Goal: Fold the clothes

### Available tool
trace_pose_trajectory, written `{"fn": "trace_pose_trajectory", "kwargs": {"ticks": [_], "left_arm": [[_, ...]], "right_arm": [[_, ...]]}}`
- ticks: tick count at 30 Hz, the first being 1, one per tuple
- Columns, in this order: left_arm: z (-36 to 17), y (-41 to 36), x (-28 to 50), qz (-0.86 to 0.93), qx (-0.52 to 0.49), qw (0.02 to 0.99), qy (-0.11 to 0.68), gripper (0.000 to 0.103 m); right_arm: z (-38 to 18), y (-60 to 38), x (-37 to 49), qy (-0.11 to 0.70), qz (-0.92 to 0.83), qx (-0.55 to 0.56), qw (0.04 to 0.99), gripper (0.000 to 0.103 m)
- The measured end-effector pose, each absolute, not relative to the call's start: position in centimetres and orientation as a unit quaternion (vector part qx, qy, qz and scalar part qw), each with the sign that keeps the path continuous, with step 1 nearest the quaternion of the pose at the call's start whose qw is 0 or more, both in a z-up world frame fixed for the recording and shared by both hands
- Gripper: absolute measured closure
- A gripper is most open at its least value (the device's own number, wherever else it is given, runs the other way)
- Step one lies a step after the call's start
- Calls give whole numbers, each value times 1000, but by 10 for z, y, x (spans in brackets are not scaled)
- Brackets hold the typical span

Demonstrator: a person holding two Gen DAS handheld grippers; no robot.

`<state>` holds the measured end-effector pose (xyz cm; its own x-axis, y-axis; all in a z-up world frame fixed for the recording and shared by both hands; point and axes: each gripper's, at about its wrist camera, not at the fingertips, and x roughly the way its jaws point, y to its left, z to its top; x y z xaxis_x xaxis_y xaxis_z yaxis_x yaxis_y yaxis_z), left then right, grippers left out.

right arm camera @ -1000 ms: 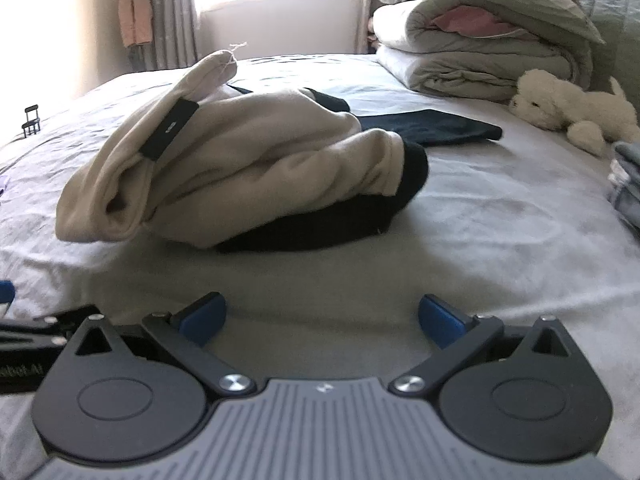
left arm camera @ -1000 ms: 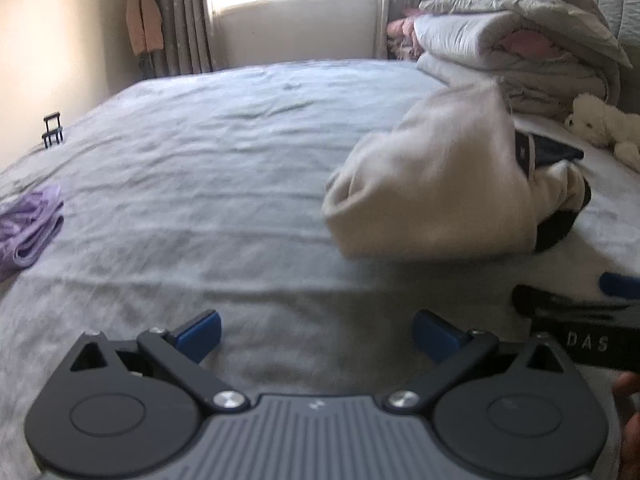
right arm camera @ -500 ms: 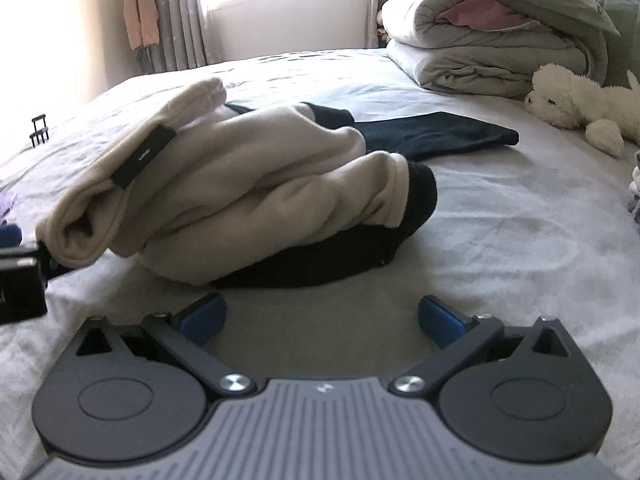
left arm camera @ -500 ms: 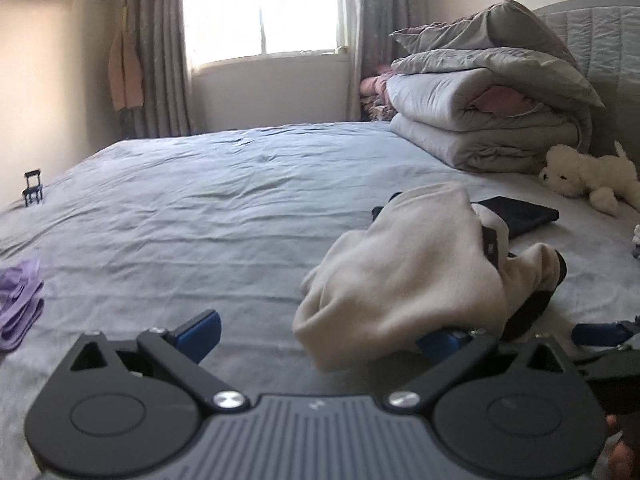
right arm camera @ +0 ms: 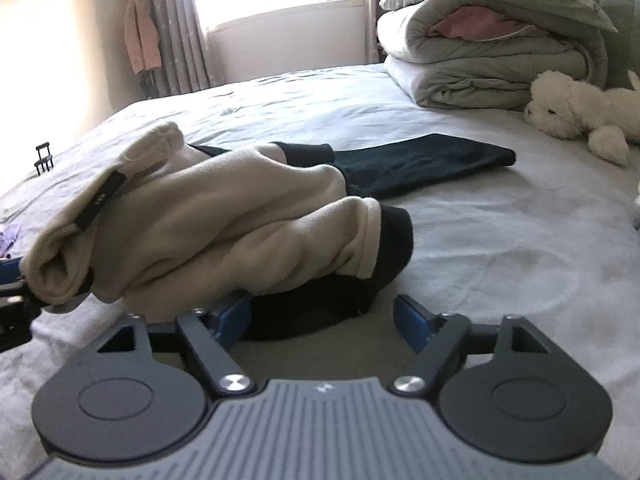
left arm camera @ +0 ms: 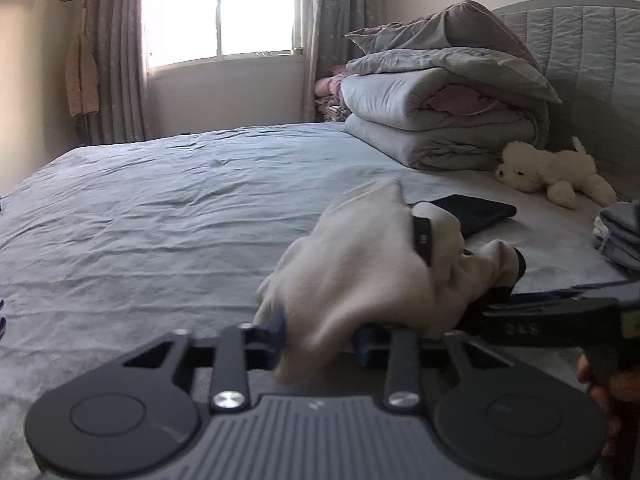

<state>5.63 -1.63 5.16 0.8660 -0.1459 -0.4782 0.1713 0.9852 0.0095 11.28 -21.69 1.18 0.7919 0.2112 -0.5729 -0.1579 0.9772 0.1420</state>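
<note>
1. Cream jumper bunched on bed, long axis running left to right before both grippers.
2. Left gripper: closing around the jumper's near end, pinch unclear.
3. Right gripper: open, at the dark hem.

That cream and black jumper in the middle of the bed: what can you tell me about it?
The jumper looks like soft cream fleece with black parts: a cuff, a dark underside and a black sleeve stretched out behind on the bed. A small black label sits near its raised end. It lies bunched in rolls, not yet folded flat. The left claw has its fingers closing around one cream end; the right claw is open at the black edge.
</note>
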Motion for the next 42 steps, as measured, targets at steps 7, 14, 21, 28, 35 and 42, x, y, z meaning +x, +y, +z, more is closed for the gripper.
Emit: {"fn": "trace_pose_trajectory", "kwargs": {"ticks": [7,14,21,28,35,42], "left_arm": [[60,-6,55,-76,14,970,232,84],[81,14,51,-47,-21,977,207,88],[102,27,36,-19,-36,984,174,94],[103,28,34,-10,-29,983,181,94],[107,29,26,-21,-27,982,185,65],[106,23,19,-46,-15,980,192,24]], "right_arm": [[12,-218,122,302,109,54,945,92],[25,-217,116,314,92,49,944,91],[54,-208,100,303,73,3,950,91],[80,-204,72,284,95,-14,954,92],[99,-204,42,243,105,-24,964,92],[140,-226,1,144,137,13,980,92]]}}
